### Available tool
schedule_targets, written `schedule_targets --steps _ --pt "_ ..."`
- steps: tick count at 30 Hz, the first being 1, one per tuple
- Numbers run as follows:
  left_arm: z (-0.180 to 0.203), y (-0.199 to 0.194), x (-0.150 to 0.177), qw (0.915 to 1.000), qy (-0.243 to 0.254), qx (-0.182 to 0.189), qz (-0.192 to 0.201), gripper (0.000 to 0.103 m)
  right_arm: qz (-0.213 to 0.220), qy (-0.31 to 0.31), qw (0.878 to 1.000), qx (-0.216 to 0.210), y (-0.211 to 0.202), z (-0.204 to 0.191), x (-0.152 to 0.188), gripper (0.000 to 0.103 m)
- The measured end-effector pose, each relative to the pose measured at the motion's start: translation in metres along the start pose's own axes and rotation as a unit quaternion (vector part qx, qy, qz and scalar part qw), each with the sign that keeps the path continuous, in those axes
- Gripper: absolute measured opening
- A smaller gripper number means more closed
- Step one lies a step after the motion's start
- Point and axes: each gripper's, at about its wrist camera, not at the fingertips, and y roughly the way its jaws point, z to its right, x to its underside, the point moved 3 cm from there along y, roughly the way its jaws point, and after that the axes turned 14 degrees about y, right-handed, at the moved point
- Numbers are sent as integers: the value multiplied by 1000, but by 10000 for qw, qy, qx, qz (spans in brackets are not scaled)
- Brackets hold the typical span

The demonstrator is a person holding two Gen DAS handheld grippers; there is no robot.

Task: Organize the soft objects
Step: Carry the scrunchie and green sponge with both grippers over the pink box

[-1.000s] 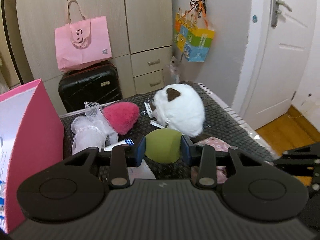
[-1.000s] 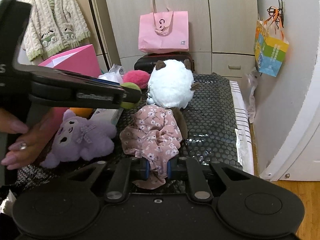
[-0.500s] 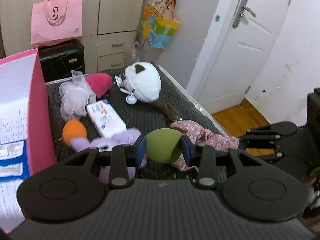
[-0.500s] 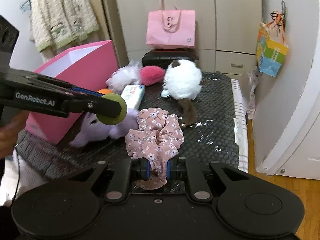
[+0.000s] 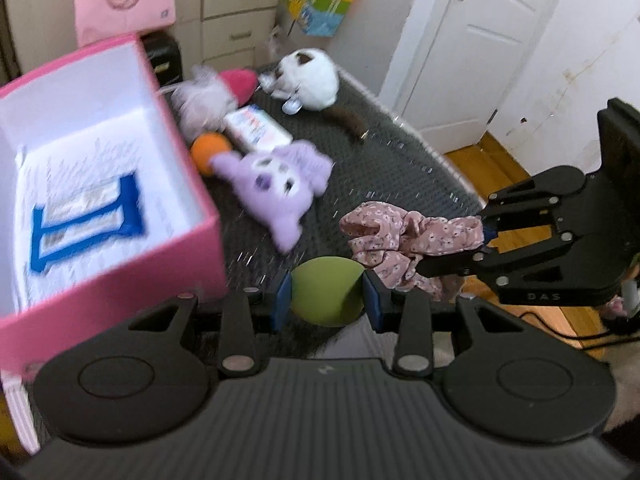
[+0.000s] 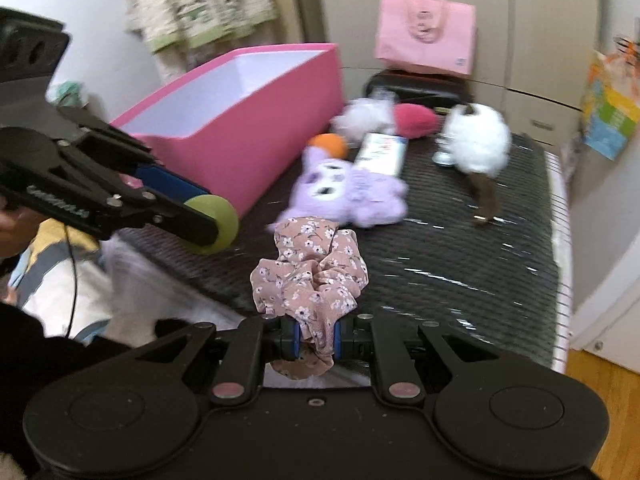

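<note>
The pink box [image 5: 120, 288] stands open at the left of the dark mat [image 5: 400, 168]; beside it lie a purple plush [image 5: 276, 184] and white plush [image 5: 312, 76] – the right gripper [image 6: 316, 340] jaws clench a floral scrunchie [image 6: 312, 268], the left gripper [image 5: 326, 300] jaws grasp a green ball [image 5: 326, 296] near the box corner

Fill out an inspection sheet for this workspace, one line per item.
Surface: dark woven mat.
Job's things: green ball and floral scrunchie both held; purple plush, white plush, orange ball, pink puff and mesh pouf lie on the mat; pink box open.
Clutter: flat printed pack.
Grippers: left tool shut on green ball; right tool shut on floral scrunchie.
Cables: black cable by the left tool.
Surroundings: pink bag, white door.
</note>
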Motion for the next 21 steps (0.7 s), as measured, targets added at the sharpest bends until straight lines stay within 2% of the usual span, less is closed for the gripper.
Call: schedule_targets --steps 6,10,15,21 --pt "-12 -24 29 9995 -249 50 -173 37 -444 -191 9971 -581 8 -34 -8 17" --pt "-20 -47 41 9991 -403 43 -98 37 -525 -373 9944 -842 9 -57 -17 17" --pt "-33 -80 45 9982 -441 -354 187 37 -268 -758 9915 -1023 2 -84 -32 17" --pt "-51 -106 34 9963 -438 -563 488 37 -56 -971 9889 -1127 6 -104 -66 17"
